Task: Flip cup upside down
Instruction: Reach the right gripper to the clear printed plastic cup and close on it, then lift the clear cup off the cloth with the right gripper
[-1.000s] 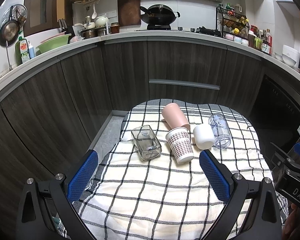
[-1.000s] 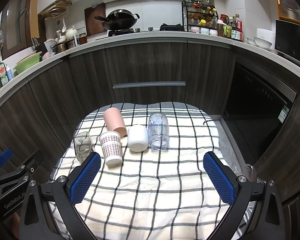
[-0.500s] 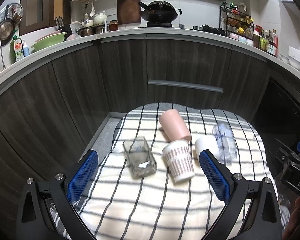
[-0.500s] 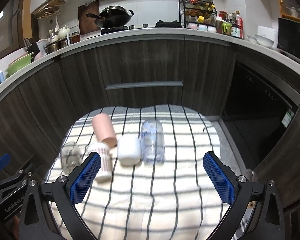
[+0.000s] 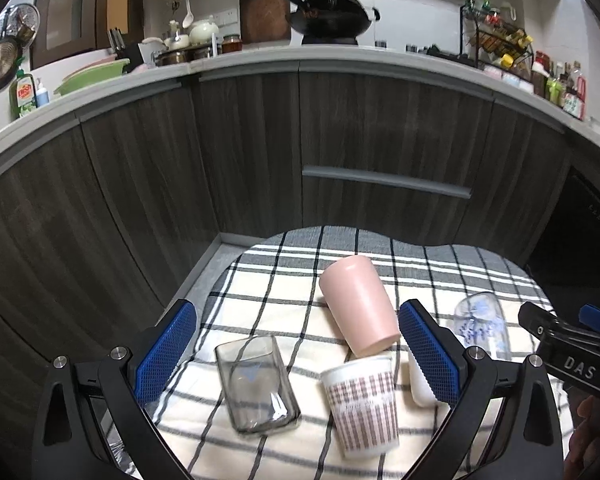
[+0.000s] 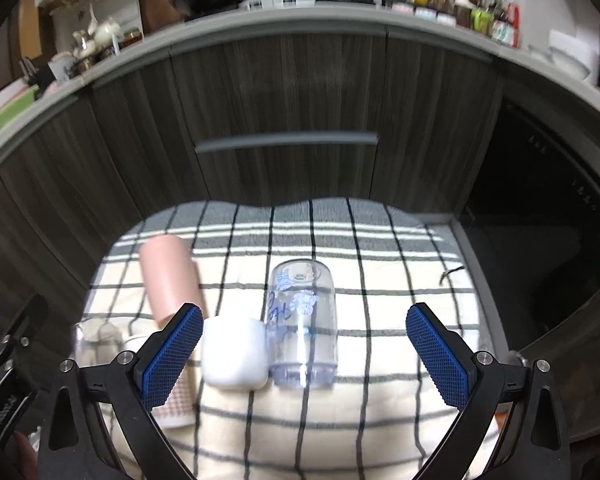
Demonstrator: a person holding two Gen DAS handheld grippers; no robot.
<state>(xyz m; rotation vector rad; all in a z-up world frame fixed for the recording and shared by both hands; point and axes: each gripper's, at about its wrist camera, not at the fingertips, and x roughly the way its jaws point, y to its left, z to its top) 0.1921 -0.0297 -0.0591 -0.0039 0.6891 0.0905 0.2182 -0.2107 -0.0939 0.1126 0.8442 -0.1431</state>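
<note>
Several cups lie on their sides on a checked cloth (image 5: 284,280). In the left wrist view a square clear glass (image 5: 256,384), a patterned paper cup (image 5: 362,400) and a pink cup (image 5: 358,310) lie between the fingers of my open, empty left gripper (image 5: 298,352). A white cup (image 6: 234,352) and a clear printed glass (image 6: 302,324) lie between the fingers of my open, empty right gripper (image 6: 304,356). The pink cup (image 6: 168,276) also shows at the left of the right wrist view. The white cup is mostly hidden behind my left gripper's right finger.
Dark wood kitchen cabinets (image 5: 380,140) curve round behind the cloth, with a drawer handle (image 6: 286,142). The worktop above holds a wok (image 5: 328,18), a spice rack (image 5: 496,46) and dishes. A dark appliance door (image 6: 540,200) stands at the right.
Both grippers have moved forward and down toward the cups, which now look larger and sit between the fingers. The cups have not moved. Both grippers stay open.
</note>
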